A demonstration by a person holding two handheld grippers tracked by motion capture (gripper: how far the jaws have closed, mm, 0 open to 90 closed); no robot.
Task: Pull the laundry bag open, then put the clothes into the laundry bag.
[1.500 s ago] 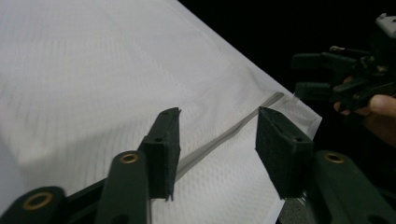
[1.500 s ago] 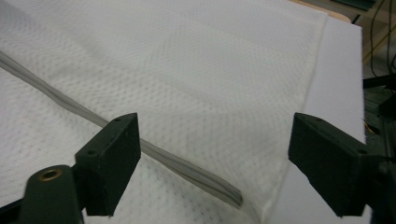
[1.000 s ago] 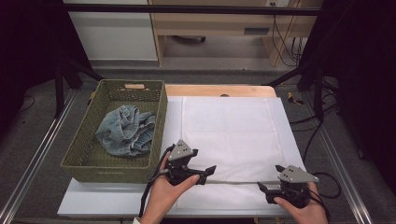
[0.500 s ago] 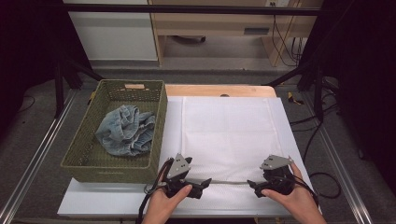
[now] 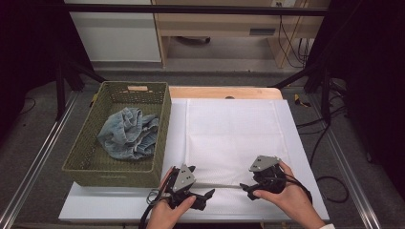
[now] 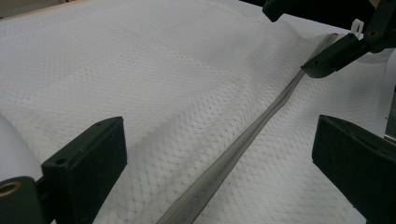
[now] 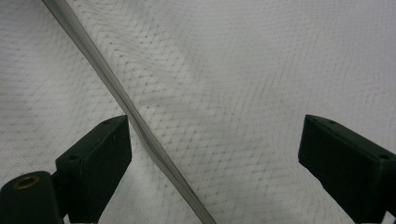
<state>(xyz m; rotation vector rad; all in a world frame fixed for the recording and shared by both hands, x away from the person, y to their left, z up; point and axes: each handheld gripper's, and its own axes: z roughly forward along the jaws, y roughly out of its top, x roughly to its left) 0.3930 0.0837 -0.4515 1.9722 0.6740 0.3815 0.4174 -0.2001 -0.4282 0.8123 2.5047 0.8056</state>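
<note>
Both claws are hanging released over the mesh bag lying flat on the surface: left claw and right claw are straddling its zipper.

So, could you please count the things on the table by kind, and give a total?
Mesh bag, white with grey zipper: 1
Woven basket, green: 1
Denim garment, blue, in the basket: 1
Hand-held tools, black: 2 (left, right)
Total: 5

No readable text, labels or numbers anywhere. The tan tag on the basket's far rim is too small and blurred to read.
</note>
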